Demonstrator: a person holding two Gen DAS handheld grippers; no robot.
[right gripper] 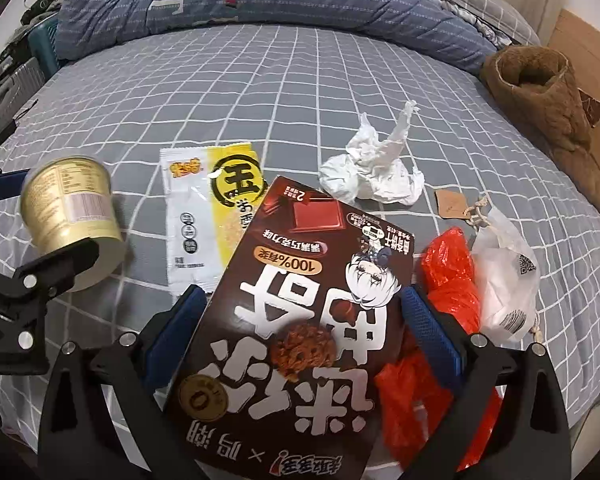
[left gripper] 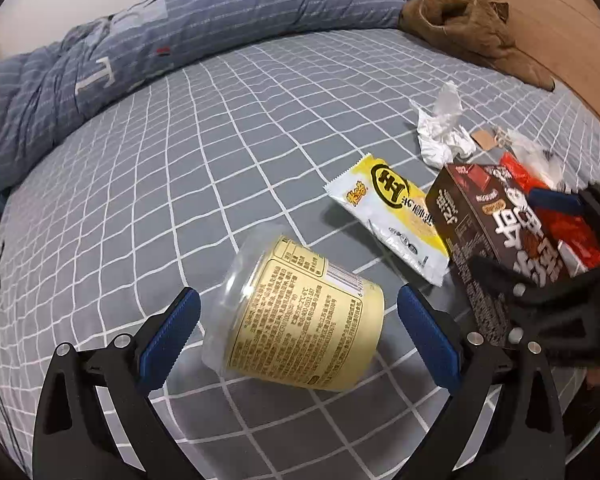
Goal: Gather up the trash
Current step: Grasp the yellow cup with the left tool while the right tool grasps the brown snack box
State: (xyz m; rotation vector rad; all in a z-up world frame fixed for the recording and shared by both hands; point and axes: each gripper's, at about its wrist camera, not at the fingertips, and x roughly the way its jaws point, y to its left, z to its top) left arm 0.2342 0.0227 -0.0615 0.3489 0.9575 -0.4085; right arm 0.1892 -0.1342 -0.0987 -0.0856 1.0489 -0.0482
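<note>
A yellow cup with a clear lid lies on its side on the grey checked bed sheet. My left gripper is open, with one blue pad on each side of the cup and a small gap at both. My right gripper is shut on a dark brown cookie box, which is tilted up off the sheet. A yellow and white snack wrapper lies flat between the cup and the box. Behind the box sits a crumpled white tissue.
A red plastic bag and a white plastic bag lie right of the box, with a brown paper tag nearby. A brown fleece boot rests at the far right, and a blue quilt is bunched along the back.
</note>
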